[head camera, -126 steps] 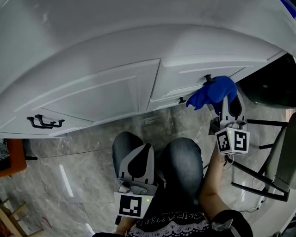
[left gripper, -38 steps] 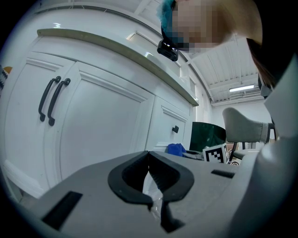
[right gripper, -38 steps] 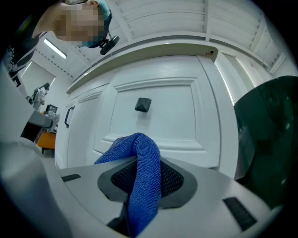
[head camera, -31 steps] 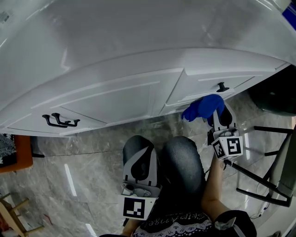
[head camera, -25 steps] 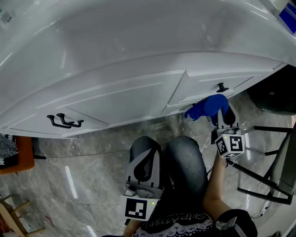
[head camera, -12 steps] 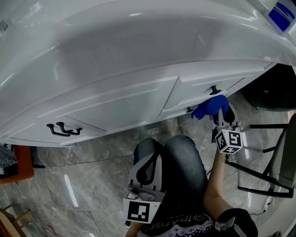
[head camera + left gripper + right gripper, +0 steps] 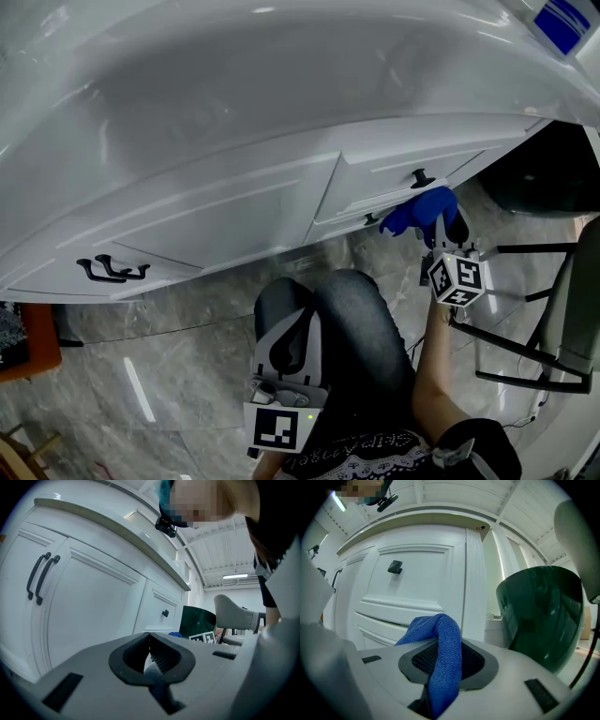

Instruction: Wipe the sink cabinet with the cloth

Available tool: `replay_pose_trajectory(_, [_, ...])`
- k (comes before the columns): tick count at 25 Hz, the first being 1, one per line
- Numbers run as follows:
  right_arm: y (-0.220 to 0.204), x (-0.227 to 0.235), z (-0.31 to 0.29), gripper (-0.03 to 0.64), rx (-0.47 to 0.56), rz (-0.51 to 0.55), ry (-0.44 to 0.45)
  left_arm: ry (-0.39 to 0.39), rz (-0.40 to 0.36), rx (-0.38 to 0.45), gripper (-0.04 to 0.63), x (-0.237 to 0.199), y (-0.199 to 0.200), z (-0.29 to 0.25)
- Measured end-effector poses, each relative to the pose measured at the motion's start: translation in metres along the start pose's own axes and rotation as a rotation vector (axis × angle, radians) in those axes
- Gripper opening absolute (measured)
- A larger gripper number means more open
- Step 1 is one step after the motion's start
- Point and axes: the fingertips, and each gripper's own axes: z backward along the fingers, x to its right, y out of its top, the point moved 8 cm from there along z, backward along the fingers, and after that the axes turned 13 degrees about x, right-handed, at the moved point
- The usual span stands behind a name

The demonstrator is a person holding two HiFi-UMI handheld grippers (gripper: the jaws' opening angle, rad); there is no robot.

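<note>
The white sink cabinet curves across the head view, with a drawer front carrying a black knob at the right. My right gripper is shut on a blue cloth, which sits just below that knob against the drawer's lower edge. In the right gripper view the cloth drapes out of the jaws before the drawer front and its knob. My left gripper rests shut and empty on the person's lap, apart from the cabinet.
Paired black door handles sit at the cabinet's left. A dark green bin stands right of the cabinet. A chair frame is at the right. The person's knees are below the doors on the marble floor.
My right gripper with the cloth has moved up and slightly left along the drawer front, closer under the knob. The head view shifted. The left gripper stayed on the lap.
</note>
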Motion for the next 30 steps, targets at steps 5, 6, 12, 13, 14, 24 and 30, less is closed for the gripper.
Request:
replay_pose_trajectory(5, [0.011, -0.057, 0.032, 0.114, 0.076, -0.047, 0.251, 0.000, 0.006, 0.002, 0.005, 0.002, -0.002, -0.002])
replay_pose_trajectory(6, [0.014, -0.072, 0.038, 0.114, 0.086, -0.067, 0.311, -0.001, 0.003, 0.002, 0.005, 0.003, -0.002, -0.001])
replay_pose_trajectory(12, [0.007, -0.128, 0.037, 0.114, 0.069, -0.167, 0.471, 0.013, -0.023, -0.010, 0.005, 0.003, -0.005, 0.002])
replay_pose_trajectory(13, [0.005, -0.134, 0.037, 0.114, 0.065, -0.181, 0.488, 0.018, -0.025, -0.011, 0.005, 0.003, -0.005, 0.002])
replay_pose_trajectory(14, [0.004, -0.140, 0.036, 0.114, 0.062, -0.192, 0.505, 0.023, -0.025, -0.010, 0.005, 0.003, -0.005, 0.004])
replay_pose_trajectory(24, [0.000, -0.181, 0.033, 0.114, 0.076, -0.222, 0.692, 0.050, -0.041, -0.013, 0.005, 0.000, -0.006, 0.009])
replay_pose_trajectory(30, [-0.013, -0.197, 0.021, 0.114, 0.025, -0.274, 0.778, 0.056, -0.038, -0.011, 0.005, 0.000, -0.007, 0.010])
